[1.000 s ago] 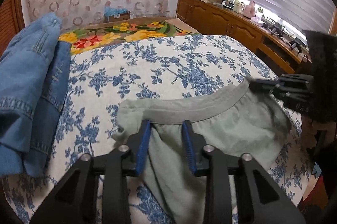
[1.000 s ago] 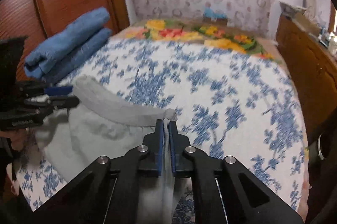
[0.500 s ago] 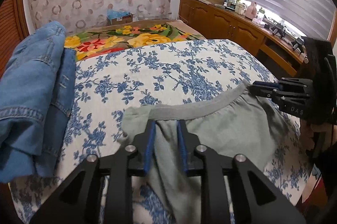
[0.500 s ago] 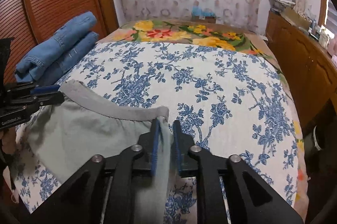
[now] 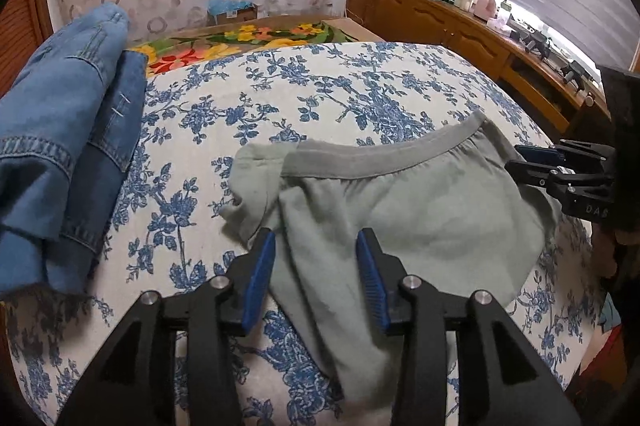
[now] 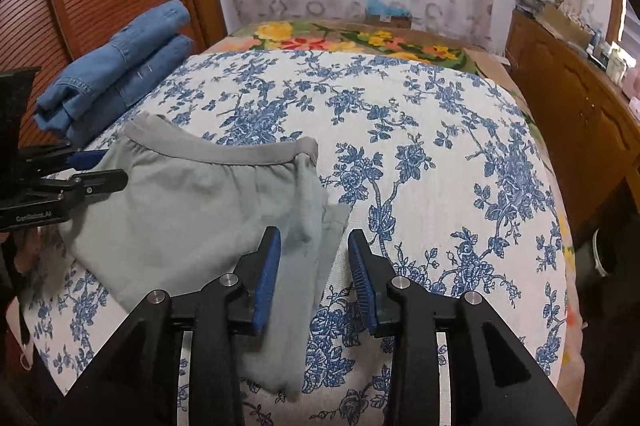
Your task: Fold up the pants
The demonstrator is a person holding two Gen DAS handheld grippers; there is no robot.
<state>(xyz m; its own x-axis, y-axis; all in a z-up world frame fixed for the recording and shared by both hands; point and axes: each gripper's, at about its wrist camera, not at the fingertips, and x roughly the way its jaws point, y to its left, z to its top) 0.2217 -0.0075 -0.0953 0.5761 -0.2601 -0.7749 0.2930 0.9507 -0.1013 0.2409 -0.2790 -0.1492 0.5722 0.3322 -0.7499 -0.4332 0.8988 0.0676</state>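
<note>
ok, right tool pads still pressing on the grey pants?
Apart. Right wrist view: the right tool stands open, its jaws having just been opening; the grey pants lie slack on the bedspread between the pads, a gap on each side.

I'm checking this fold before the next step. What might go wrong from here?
1. The grey-green cotton pants droop over the floral bedspread's near edge and may slide off.
2. The left gripper and right gripper have just been opening, astride loose cloth; withdrawing might snag it.
</note>
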